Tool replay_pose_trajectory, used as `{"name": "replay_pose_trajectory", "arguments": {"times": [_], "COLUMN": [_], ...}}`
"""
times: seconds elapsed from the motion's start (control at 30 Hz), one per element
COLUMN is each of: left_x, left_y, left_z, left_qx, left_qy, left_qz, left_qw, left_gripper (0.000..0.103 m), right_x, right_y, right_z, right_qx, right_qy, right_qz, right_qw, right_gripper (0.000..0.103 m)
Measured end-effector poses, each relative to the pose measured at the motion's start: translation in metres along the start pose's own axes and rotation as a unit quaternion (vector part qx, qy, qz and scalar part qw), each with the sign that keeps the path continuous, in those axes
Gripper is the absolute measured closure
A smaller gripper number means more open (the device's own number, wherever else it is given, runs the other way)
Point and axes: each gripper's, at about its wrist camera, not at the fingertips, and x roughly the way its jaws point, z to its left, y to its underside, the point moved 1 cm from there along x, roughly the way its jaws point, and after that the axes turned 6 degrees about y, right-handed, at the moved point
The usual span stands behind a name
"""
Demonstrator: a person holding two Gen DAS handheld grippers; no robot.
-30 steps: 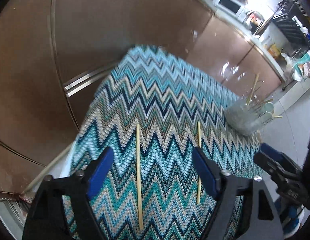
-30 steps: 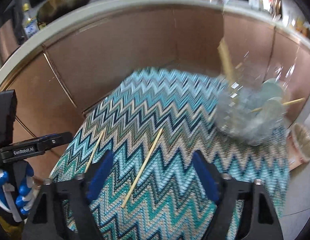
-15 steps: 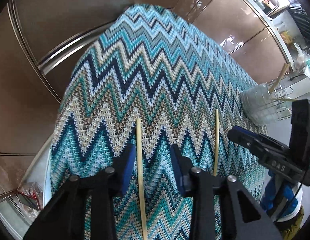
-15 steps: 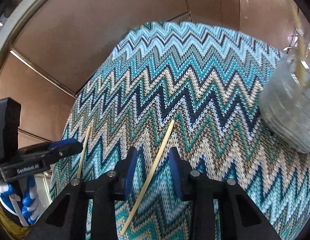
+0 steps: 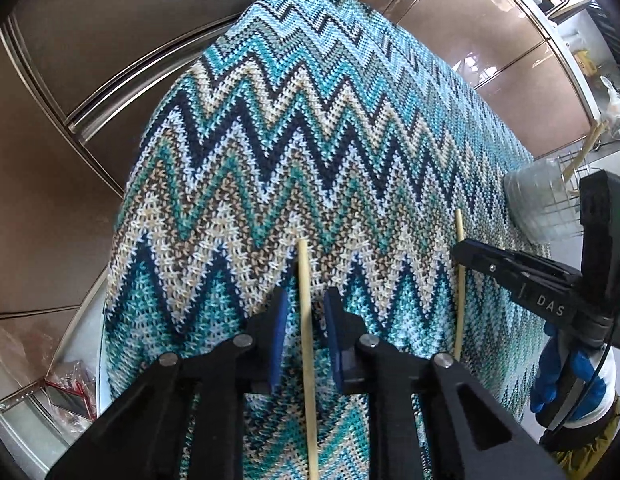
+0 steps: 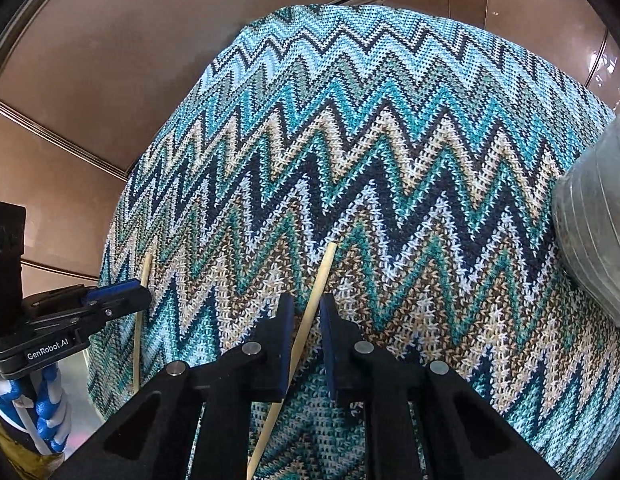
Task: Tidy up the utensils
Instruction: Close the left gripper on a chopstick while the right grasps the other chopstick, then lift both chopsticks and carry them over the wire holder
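Two pale wooden chopsticks lie apart on a zigzag knit cloth. In the left wrist view, my left gripper straddles the left chopstick; its jaws are closing, with a thin gap still showing on each side of the stick. In the right wrist view, my right gripper straddles the right chopstick, which runs slantwise between the blue pads; these jaws are closing too and do not clearly press on it. Each gripper shows in the other's view: the right gripper and the left gripper.
A clear holder in a wire rack stands at the cloth's right end with chopsticks sticking out; it shows as a grey wall in the right wrist view. Brown cabinet fronts surround the cloth. A gloved hand holds the right gripper.
Both grippers have come down close over the cloth and tilted more steeply. Their jaws have narrowed from wide apart to a slim gap, each around its own chopstick.
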Motion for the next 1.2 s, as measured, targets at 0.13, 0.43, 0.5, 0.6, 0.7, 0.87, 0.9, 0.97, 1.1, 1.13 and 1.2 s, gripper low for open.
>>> {"name": "replay_pose_trajectory", "arguments": {"times": [0.13, 0.43, 0.5, 0.6, 0.7, 0.87, 0.9, 0.97, 1.1, 1.13, 1.2], "left_x": [0.002, 0.007, 0.008, 0.007, 0.0, -0.021, -0.027, -0.04, -0.065, -0.07, -0.085], "left_y": [-0.002, -0.003, -0.002, 0.0, 0.005, 0.014, 0.017, 0.025, 0.037, 0.04, 0.048], "left_z": [0.0, -0.004, -0.005, -0.005, -0.002, -0.005, -0.008, -0.016, -0.026, -0.029, -0.034], "left_qx": [0.006, 0.015, 0.012, 0.005, 0.0, 0.003, 0.007, 0.015, 0.026, 0.029, 0.036], "left_qy": [-0.008, -0.031, -0.031, -0.025, -0.015, -0.008, -0.006, -0.006, 0.001, 0.004, 0.009], "left_qz": [0.006, 0.002, -0.001, -0.009, -0.024, -0.053, -0.061, -0.077, -0.107, -0.114, -0.132], "left_qw": [0.9999, 0.9994, 0.9994, 0.9996, 0.9996, 0.9985, 0.9981, 0.9969, 0.9939, 0.9931, 0.9906], "left_gripper": [0.088, 0.096, 0.097, 0.098, 0.098, 0.098, 0.098, 0.098, 0.098, 0.098, 0.098], "right_x": [0.002, 0.007, 0.007, 0.005, 0.0, -0.023, -0.03, -0.043, -0.078, -0.086, -0.107], "right_y": [-0.002, -0.006, -0.005, -0.003, 0.002, 0.015, 0.018, 0.025, 0.045, 0.05, 0.062], "right_z": [0.001, -0.001, -0.003, -0.004, -0.003, 0.006, 0.007, 0.009, 0.012, 0.014, 0.02], "right_qx": [-0.005, -0.003, 0.0, 0.008, 0.01, 0.0, -0.003, -0.007, -0.011, -0.013, -0.02], "right_qy": [0.003, 0.0, -0.003, -0.011, -0.025, -0.03, -0.032, -0.033, -0.039, -0.042, -0.038], "right_qz": [0.007, 0.009, 0.007, 0.001, -0.007, -0.034, -0.041, -0.055, -0.097, -0.108, -0.136], "right_qw": [1.0, 1.0, 1.0, 1.0, 1.0, 0.999, 0.999, 0.998, 0.994, 0.993, 0.99], "right_gripper": [0.09, 0.09, 0.091, 0.093, 0.095, 0.096, 0.096, 0.096, 0.097, 0.097, 0.097]}}
